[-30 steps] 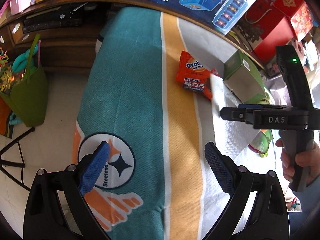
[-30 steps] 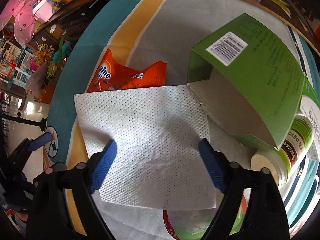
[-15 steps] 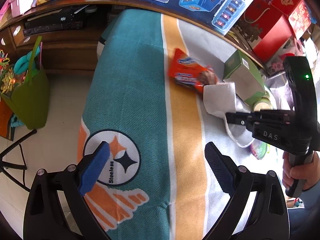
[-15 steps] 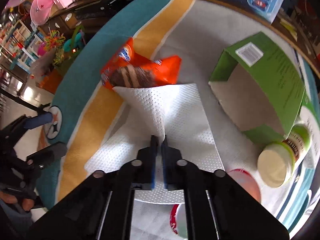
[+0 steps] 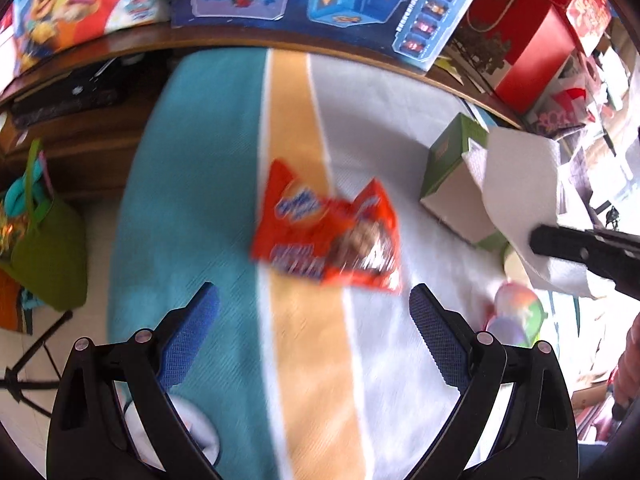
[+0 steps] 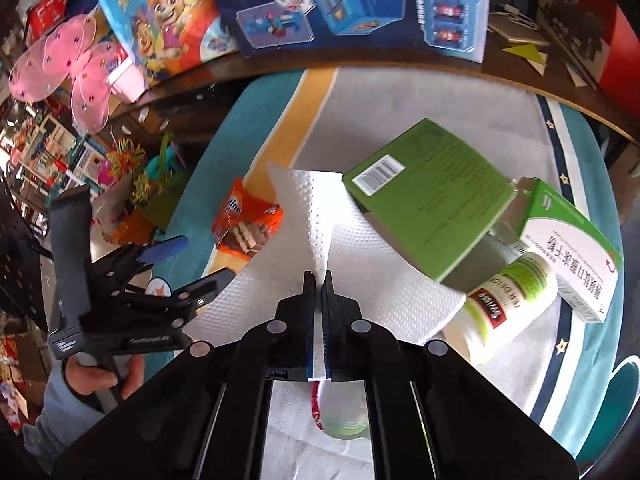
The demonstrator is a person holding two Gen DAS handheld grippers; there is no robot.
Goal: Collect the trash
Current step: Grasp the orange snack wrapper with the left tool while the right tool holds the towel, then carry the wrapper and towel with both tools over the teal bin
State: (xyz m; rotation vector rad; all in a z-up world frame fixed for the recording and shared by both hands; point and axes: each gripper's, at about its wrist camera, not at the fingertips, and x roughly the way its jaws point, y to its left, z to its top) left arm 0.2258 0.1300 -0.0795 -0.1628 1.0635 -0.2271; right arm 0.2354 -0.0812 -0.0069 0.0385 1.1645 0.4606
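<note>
My right gripper [image 6: 319, 280] is shut on a white paper towel [image 6: 340, 248] and holds it lifted off the striped cloth; the towel also shows in the left wrist view [image 5: 520, 184], pinched by the right gripper [image 5: 538, 240]. An orange snack wrapper [image 5: 326, 232] lies on the cloth, just ahead of my open, empty left gripper [image 5: 314, 312]. The wrapper shows in the right wrist view [image 6: 246, 220] too, beside the left gripper [image 6: 192, 260].
A green carton [image 6: 428, 204], a white and green medicine box [image 6: 568, 256] and a supplement bottle [image 6: 512, 296] lie to the right. A red and green lid [image 5: 516, 312] sits near. A green bag [image 5: 48, 248] stands on the floor at left. Toy boxes [image 5: 360, 4] line the back.
The right gripper has closed on the paper towel and lifted it up and right. The left gripper has moved forward toward the orange wrapper.
</note>
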